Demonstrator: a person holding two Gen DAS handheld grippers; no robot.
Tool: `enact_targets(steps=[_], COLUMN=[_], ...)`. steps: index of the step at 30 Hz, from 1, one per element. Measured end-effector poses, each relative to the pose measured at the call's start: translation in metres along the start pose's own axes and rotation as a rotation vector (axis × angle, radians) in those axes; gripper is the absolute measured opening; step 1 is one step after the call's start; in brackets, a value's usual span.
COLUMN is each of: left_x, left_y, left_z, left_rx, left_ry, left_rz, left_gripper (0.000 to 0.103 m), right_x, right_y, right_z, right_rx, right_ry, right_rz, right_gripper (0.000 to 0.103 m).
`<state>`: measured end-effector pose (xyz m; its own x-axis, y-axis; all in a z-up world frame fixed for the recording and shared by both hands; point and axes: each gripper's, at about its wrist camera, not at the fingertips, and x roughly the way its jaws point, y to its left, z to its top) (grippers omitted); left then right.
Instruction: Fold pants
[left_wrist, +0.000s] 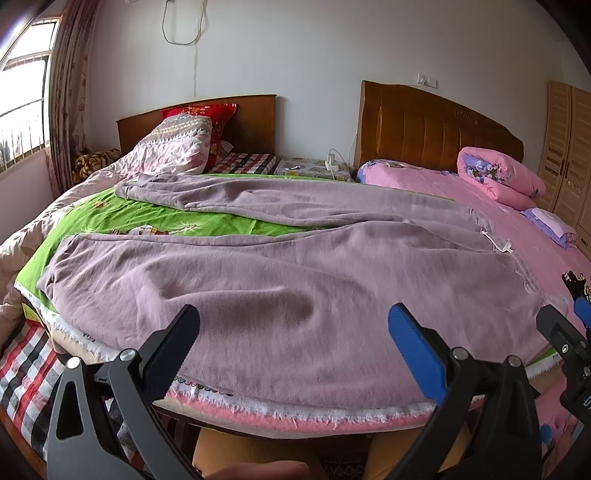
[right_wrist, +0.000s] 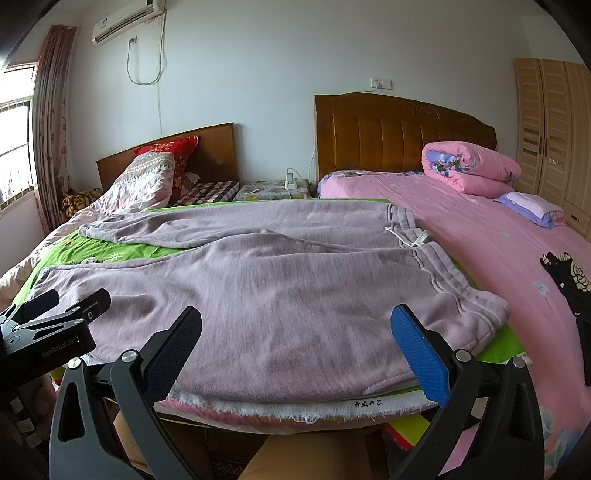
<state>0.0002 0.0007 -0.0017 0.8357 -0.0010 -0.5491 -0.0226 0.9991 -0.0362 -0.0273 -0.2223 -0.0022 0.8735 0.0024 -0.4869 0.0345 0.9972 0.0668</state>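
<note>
Mauve pants (left_wrist: 280, 266) spread flat on green sheet (left_wrist: 85, 218) over bed, waistband (right_wrist: 443, 266) toward pink bedspread (right_wrist: 498, 240), legs running left. Left gripper (left_wrist: 293, 325) fingers wide, nothing between. Right gripper (right_wrist: 295, 325) fingers wide, empty, hovering above near edge of pants.

Both wrist views look forward and slightly down from the near edge of the bed (left_wrist: 295, 417), close over the spread pants (left_wrist: 277, 280). The left view sits further left; both share the pants (right_wrist: 280, 280) and headboards (right_wrist: 402, 133).
</note>
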Motion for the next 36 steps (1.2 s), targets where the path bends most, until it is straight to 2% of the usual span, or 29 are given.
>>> enact_targets(steps=[26,36], left_x=[-0.001,-0.016], left_y=[0.006,0.002], left_z=[-0.003,-0.003], left_rx=[0.006,0.007], left_ry=[0.021,-0.032], left_rz=[0.007,0.053], left_gripper=[0.102,0.102], right_x=[0.0,0.003], right_y=[-0.002,-0.006], right_z=[0.002,-0.001], right_rx=[0.032,0.036], right_ry=[0.0,0.01], right_rz=[-0.018,-0.017], right_gripper=[0.099,0.099])
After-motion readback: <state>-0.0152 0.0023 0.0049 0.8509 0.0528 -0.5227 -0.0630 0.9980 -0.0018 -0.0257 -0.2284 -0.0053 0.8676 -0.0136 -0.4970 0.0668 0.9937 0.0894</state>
